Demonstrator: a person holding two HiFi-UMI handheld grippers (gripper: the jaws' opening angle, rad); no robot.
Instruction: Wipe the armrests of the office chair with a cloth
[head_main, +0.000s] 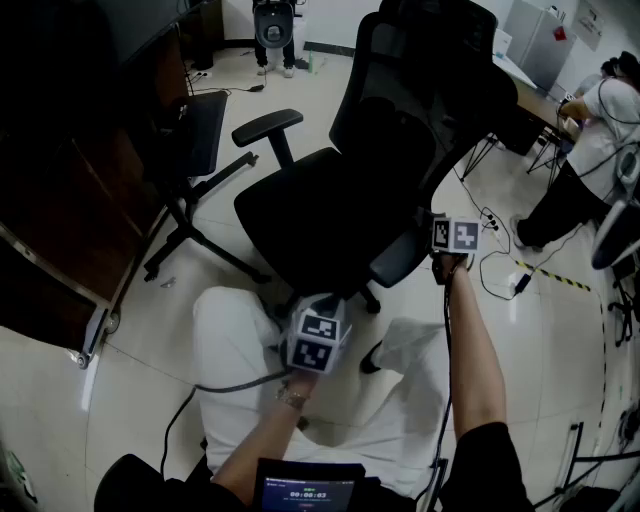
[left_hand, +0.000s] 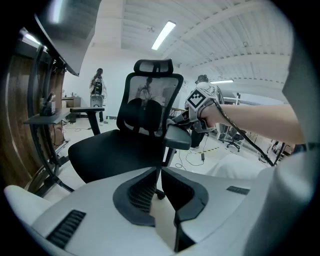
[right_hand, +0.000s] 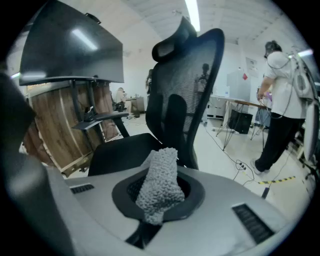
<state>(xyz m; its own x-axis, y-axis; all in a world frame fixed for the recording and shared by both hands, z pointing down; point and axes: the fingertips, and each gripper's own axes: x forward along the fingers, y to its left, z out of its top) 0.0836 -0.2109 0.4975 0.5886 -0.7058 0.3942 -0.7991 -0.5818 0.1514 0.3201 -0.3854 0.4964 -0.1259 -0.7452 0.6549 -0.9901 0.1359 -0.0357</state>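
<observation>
The black mesh office chair stands in front of me, its left armrest out at the far side and its right armrest close to my right hand. My right gripper sits at the rear end of that right armrest, shut on a grey knobbly cloth that sticks up from its jaws. In the left gripper view the right gripper hovers just over the armrest pad. My left gripper is low over my knees, jaws shut and holding nothing.
A second black chair and a wooden desk side stand at the left. Cables and yellow-black tape lie on the floor at the right, near a standing person. My white-trousered legs are beneath the grippers.
</observation>
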